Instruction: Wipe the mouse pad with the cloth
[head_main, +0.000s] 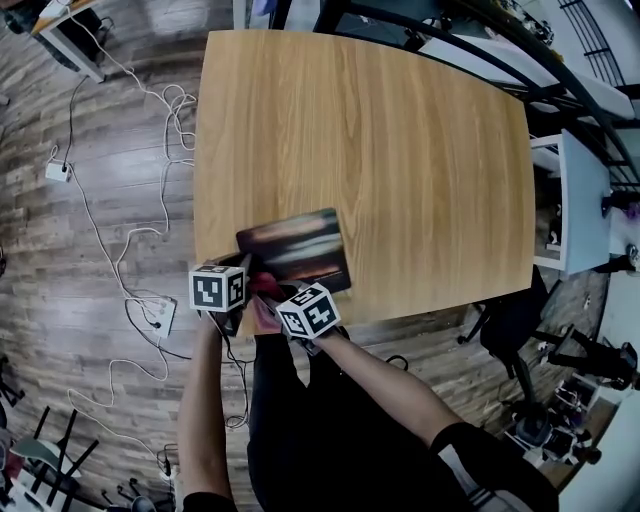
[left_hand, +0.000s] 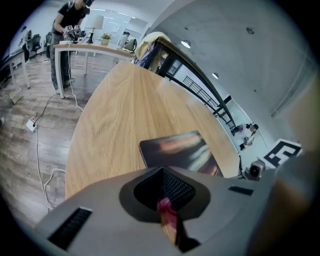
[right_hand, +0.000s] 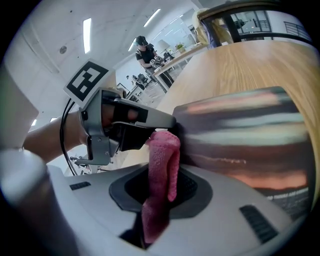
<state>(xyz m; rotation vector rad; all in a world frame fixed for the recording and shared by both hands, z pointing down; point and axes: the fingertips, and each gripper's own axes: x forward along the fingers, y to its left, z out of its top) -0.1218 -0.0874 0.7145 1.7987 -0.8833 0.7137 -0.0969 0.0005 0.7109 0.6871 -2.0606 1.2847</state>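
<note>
The dark mouse pad (head_main: 295, 248) with streaked colours lies near the front left edge of the wooden table (head_main: 400, 140). It lies flat ahead of the jaws in the left gripper view (left_hand: 180, 151) and fills the right of the right gripper view (right_hand: 245, 135). A pink cloth (head_main: 262, 290) spans between both grippers, just in front of the pad's near edge. My left gripper (head_main: 248, 288) is shut on one end of the cloth (left_hand: 167, 216). My right gripper (head_main: 272, 303) is shut on the other end (right_hand: 161, 175), and the left gripper (right_hand: 150, 131) meets it there.
White cables and a power strip (head_main: 158, 313) lie on the wood floor left of the table. A white desk (head_main: 585, 195) stands to the right, with chairs and stands beyond it. A person (left_hand: 65, 30) stands at a far table.
</note>
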